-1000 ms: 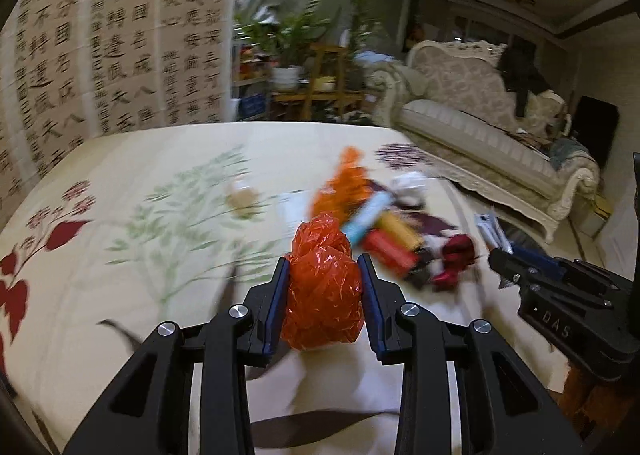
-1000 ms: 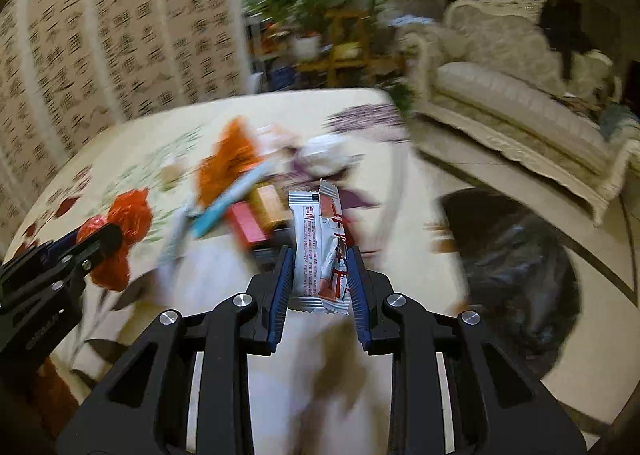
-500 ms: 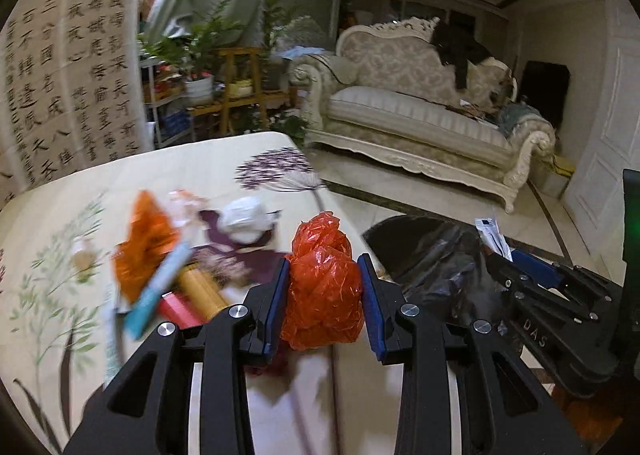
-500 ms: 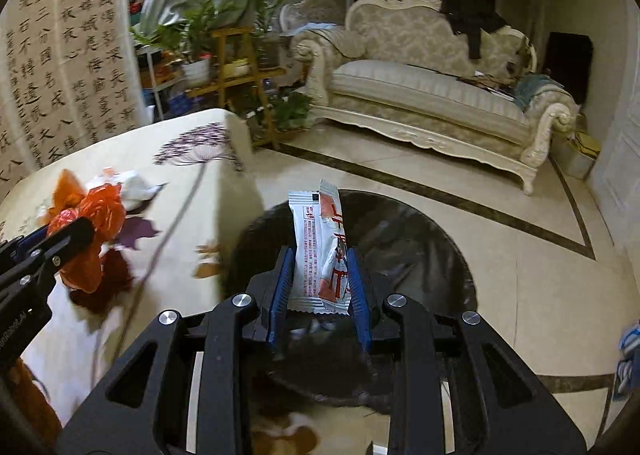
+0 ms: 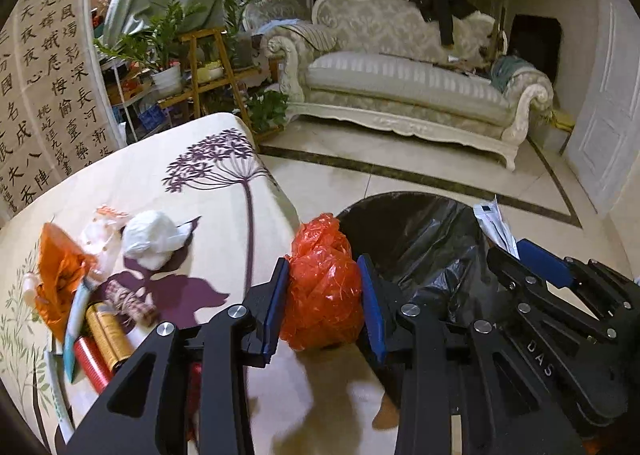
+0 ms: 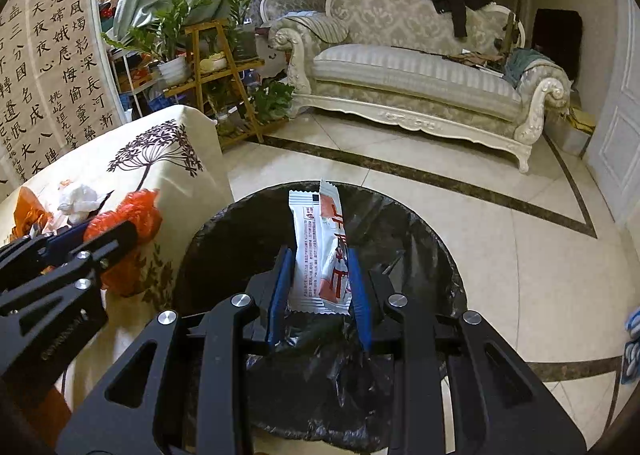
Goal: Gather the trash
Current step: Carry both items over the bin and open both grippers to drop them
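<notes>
My left gripper point(image 5: 323, 301) is shut on a crumpled orange plastic bag point(image 5: 322, 283), held over the table's right edge beside the bin. My right gripper point(image 6: 319, 287) is shut on a white and red snack wrapper point(image 6: 320, 251), held upright above the bin. The bin, lined with a black bag point(image 6: 320, 355), stands on the floor right of the table; it also shows in the left wrist view point(image 5: 424, 239). More trash lies on the table point(image 5: 224, 191): a white crumpled wad point(image 5: 150, 239), an orange wrapper point(image 5: 56, 275), and gold and red tubes point(image 5: 104, 339).
The table has a cream floral cloth and its right edge runs next to the bin. A cream sofa point(image 6: 420, 71) stands across the tiled floor. A wooden plant stand point(image 6: 216, 67) and a calligraphy screen point(image 6: 52, 55) are behind the table.
Both grippers have swung right from over the table's trash pile toward the bin. The right gripper with the wrapper is now above the bin; the left with the orange bag is at the table edge.
</notes>
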